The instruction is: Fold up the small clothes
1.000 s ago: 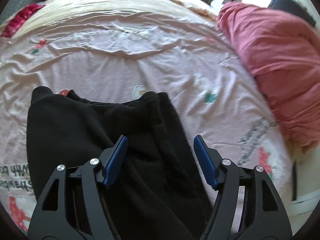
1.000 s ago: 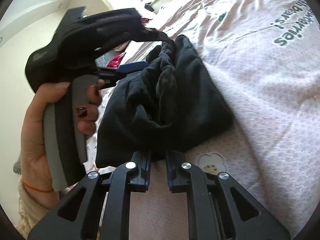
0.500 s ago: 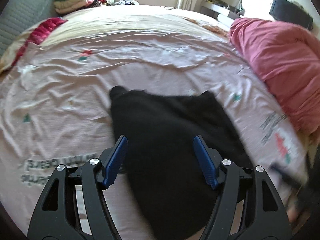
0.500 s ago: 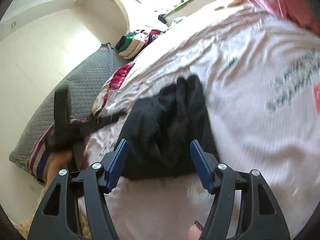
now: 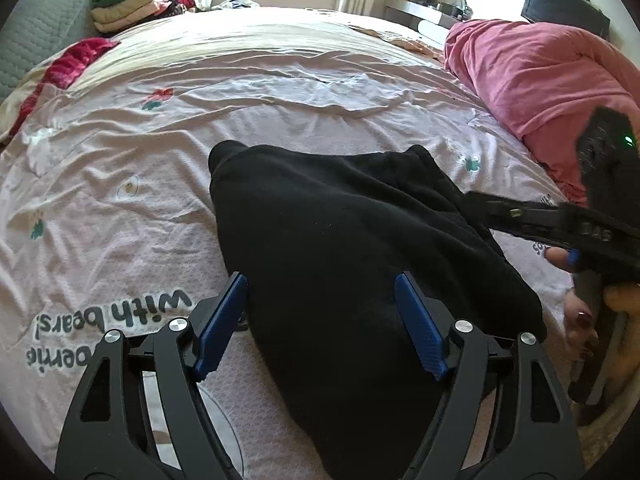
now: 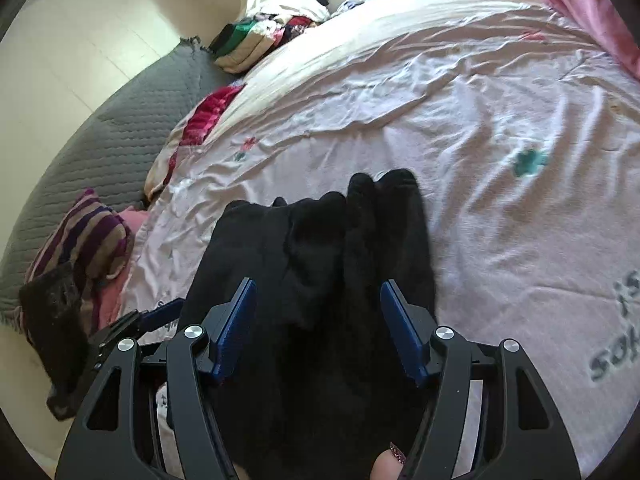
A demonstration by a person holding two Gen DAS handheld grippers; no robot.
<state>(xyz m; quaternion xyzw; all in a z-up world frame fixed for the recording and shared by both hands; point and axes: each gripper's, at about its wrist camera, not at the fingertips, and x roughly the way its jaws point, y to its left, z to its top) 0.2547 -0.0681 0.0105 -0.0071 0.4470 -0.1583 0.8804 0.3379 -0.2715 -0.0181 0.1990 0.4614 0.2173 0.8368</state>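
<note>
Left claw (image 5: 320,320) opening over black garment (image 5: 360,240), pink sheet (image 5: 240,100), nothing gripped

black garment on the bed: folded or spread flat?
Folded. The black fleece garment lies doubled into a compact block on the pink printed bedsheet, its layered edges stacked at its far end.

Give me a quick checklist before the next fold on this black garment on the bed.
1. Black garment lying flat on the bedsheet: ok.
2. Left gripper free of cloth, jaws opening over the garment: ok.
3. Right gripper open, nothing pinched: ok.
4. Fold edges even: not ok, far end looks bunched in the right wrist view.
5. Sheet beside the garment bare for the next fold: ok.
6. Near hem of the garment: cannot tell, hidden behind the grippers.
</note>
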